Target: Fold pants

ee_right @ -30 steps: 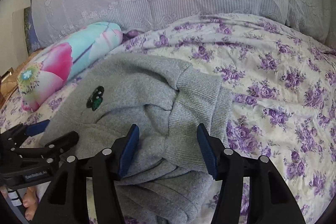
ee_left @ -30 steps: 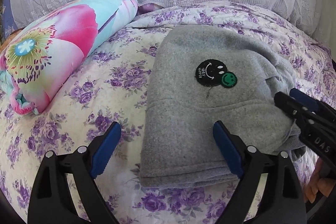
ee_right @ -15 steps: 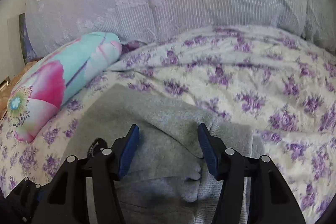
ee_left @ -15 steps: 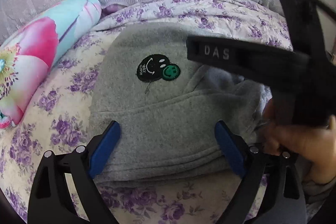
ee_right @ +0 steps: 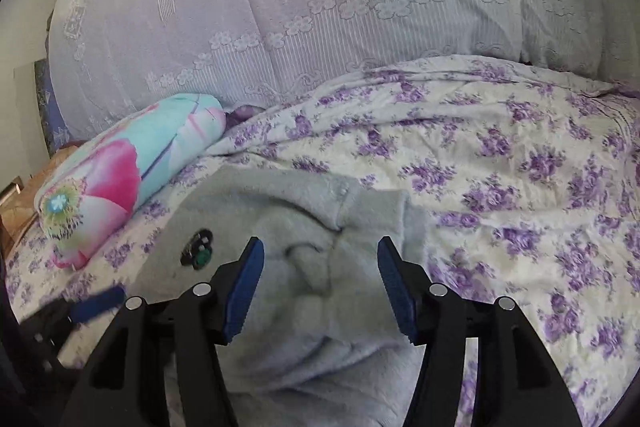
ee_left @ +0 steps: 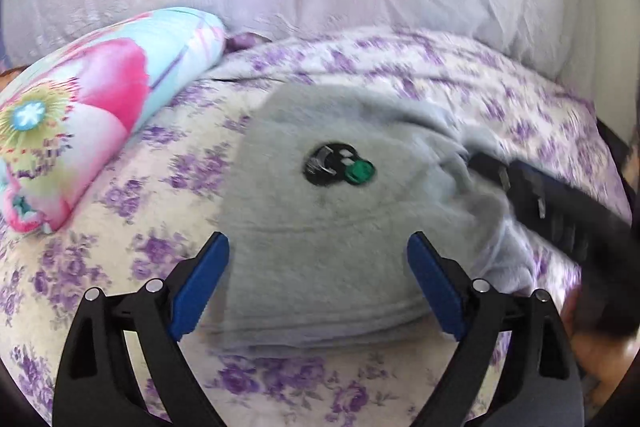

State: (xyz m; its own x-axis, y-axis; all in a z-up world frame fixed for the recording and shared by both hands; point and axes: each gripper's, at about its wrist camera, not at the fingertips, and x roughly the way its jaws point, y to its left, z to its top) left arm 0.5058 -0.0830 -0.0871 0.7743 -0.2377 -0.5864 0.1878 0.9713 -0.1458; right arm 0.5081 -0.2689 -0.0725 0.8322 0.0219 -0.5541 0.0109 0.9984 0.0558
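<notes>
Grey fleece pants point(ee_left: 320, 227) lie folded in a bundle on the floral bed cover, with a black and green smiley patch point(ee_left: 340, 169) on top. My left gripper point(ee_left: 318, 259) is open and empty just above the near edge of the bundle. My right gripper point(ee_right: 320, 267) is open and empty over the bundle's rumpled right side point(ee_right: 320, 291), where cuffs and folds bunch up. The right gripper shows blurred at the right of the left wrist view point(ee_left: 560, 211). The patch shows in the right wrist view point(ee_right: 197, 249).
A rolled pink and turquoise floral pillow point(ee_left: 88, 115) lies left of the pants. A large lilac lace pillow point(ee_right: 300, 7) stands at the back. The purple-flowered bed cover point(ee_right: 520, 187) stretches to the right.
The right gripper has swung off from across the left wrist view to its right side. Both views have pulled back a little from the pants. Both grippers stay open.
</notes>
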